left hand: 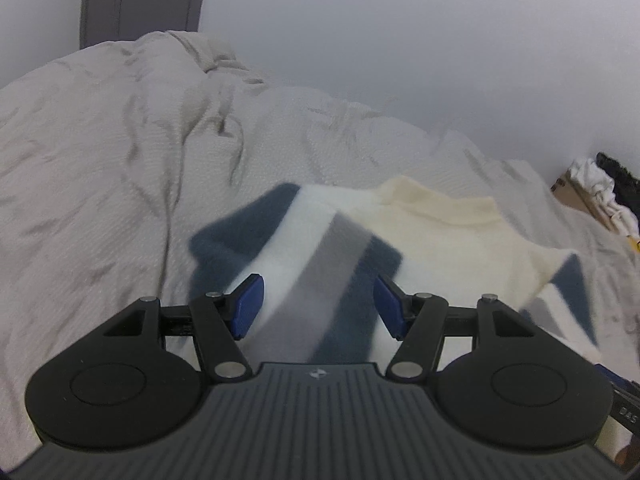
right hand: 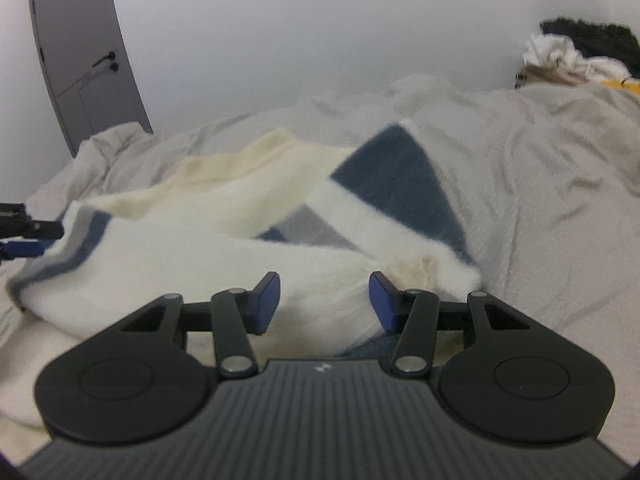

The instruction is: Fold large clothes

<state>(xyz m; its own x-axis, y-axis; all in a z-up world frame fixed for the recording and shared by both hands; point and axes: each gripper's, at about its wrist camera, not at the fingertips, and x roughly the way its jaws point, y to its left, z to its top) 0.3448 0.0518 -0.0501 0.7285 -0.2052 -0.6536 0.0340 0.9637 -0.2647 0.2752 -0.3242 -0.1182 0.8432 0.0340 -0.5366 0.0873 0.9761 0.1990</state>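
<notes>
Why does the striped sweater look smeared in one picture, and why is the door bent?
Left wrist view: the sweater is motion-blurred, stripes streaked, while the gripper stays sharp. Right wrist view: milder softness on the sweater; the fisheye lens bows the door. Lighting is flat, without glare.

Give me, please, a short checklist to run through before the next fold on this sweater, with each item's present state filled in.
1. Sweater lies on the bed cover: ok.
2. Sweater laid flat: not ok, it is bunched, with a sleeve folded across.
3. Left gripper free to take hold: ok, jaws apart, pads clear of the cloth.
4. Right gripper free to take hold: ok, jaws apart over the white edge.
5. Grippers apart from each other: ok, the left one sits at the far edge of the right wrist view.
6. Hem and far sleeve located: cannot tell, blurred.
</notes>
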